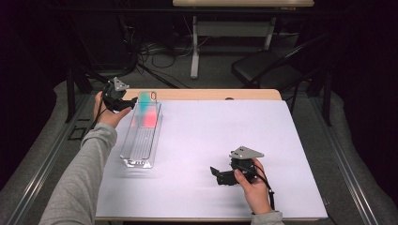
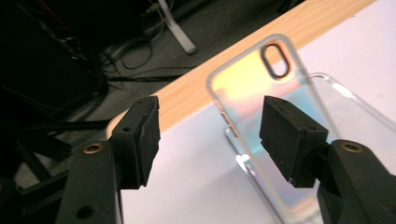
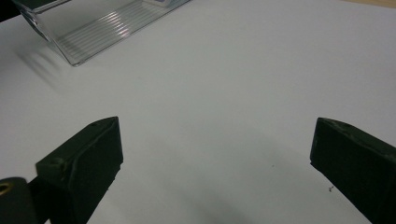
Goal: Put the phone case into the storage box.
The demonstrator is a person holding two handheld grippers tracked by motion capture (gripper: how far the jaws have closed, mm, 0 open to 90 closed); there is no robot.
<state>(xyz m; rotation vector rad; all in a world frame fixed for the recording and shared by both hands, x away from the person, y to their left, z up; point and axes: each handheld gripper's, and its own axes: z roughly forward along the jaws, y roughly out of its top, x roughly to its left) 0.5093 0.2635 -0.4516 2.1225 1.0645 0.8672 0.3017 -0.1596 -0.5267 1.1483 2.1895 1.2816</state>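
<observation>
A clear phone case with an iridescent pink and teal sheen stands tilted at the far end of a long clear plastic tray. My left gripper is at the tray's far left corner, right beside the case. In the left gripper view its jaws stand apart; the case rises just beyond them, partly behind the right pad, with neither pad pressing on it. My right gripper rests low over the white table top near the front, wide open with nothing between its jaws.
The tray lies lengthwise along the left side of the table. A bare wooden strip runs along the far edge. Beyond it stand a desk leg, floor cables and a dark chair.
</observation>
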